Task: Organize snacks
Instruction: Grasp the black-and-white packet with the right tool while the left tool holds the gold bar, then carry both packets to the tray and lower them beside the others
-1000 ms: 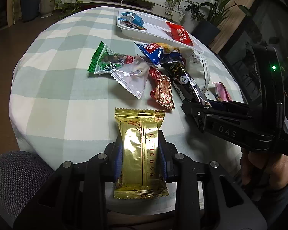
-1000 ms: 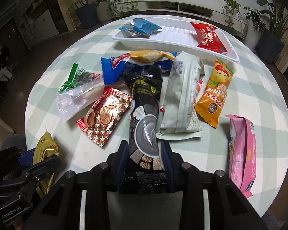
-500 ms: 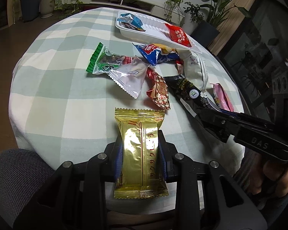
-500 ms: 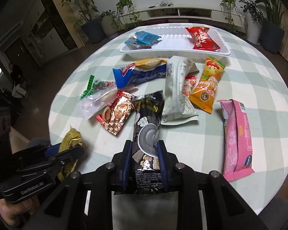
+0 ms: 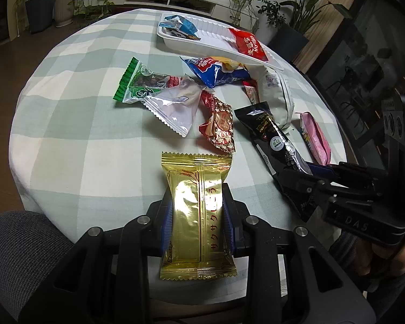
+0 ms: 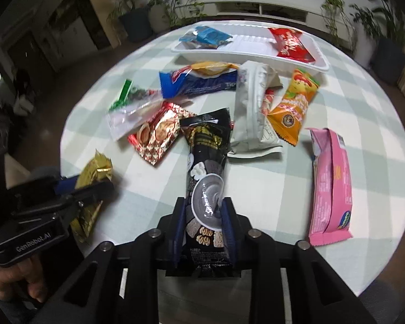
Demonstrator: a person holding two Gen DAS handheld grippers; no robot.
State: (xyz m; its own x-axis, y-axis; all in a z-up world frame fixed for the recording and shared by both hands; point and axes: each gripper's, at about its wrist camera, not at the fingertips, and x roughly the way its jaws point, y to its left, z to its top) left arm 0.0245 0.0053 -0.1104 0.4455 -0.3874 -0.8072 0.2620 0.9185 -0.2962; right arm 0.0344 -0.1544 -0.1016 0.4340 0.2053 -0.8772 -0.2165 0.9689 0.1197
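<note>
My left gripper (image 5: pixel 198 197) is shut on a gold snack packet (image 5: pixel 198 216), held over the near edge of the checked table. My right gripper (image 6: pixel 203 205) has a long black snack packet (image 6: pixel 205 145) between its pads; the pads still touch its sides while the jaws are opening. The packet's far end points toward the pile of snacks. A white tray (image 6: pixel 251 51) at the far side of the table holds a blue packet (image 6: pixel 205 36) and a red packet (image 6: pixel 290 44). In the left wrist view the right gripper (image 5: pixel 297 172) sits at the right with the black packet (image 5: pixel 272 135).
Loose on the cloth lie a pink packet (image 6: pixel 332 183), an orange one (image 6: pixel 294 108), a white pouch (image 6: pixel 253 113), a blue-and-yellow bag (image 6: pixel 199 81), a red-gold packet (image 6: pixel 156 135) and a green-and-clear one (image 6: pixel 132 102). A grey chair (image 5: pixel 21 256) stands at the near left.
My right gripper has drawn back toward the near table edge, pulling the black packet out of the pile. The left gripper and gold packet have stayed put.
</note>
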